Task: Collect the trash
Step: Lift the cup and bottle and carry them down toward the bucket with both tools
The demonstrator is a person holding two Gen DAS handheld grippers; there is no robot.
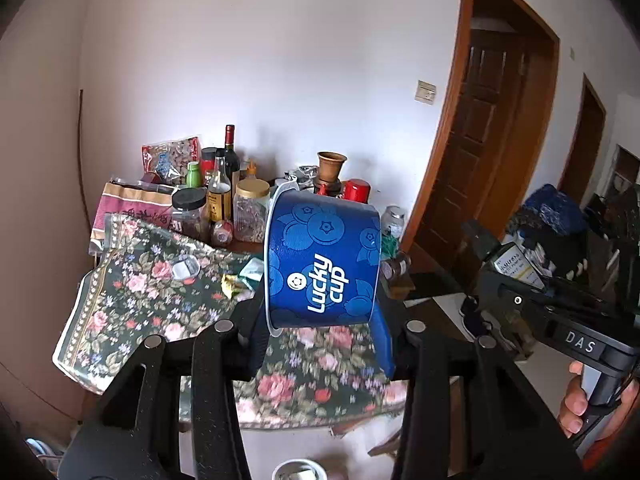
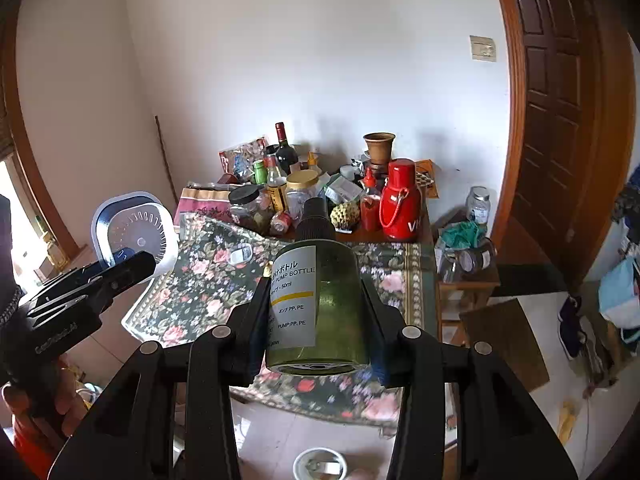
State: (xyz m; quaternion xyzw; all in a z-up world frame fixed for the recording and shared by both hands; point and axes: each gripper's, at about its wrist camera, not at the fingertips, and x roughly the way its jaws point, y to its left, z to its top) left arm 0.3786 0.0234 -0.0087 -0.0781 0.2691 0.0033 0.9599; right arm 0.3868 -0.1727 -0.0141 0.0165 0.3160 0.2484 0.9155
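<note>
The left tongs (image 1: 320,316) clamp the blue cup (image 1: 322,260) by its thin, crushable sidewalls (light; grip gently). The right tongs (image 2: 316,312) pinch the green pump bottle (image 2: 320,300) mid-body: rigid, smooth, slip-prone. Both items hang above the bench (image 2: 192,280).

The blue printed paper cup (image 1: 324,264) has a glossy, smooth skin. The green translucent plastic pump bottle (image 2: 320,304) carries a matt white paper label and a ribbed black cap. Matt black plastic tongs (image 2: 316,320) bear small metal studs. A floral woven cloth (image 2: 208,280) looks soft and dull over the wooden worktop (image 2: 428,272).
</note>
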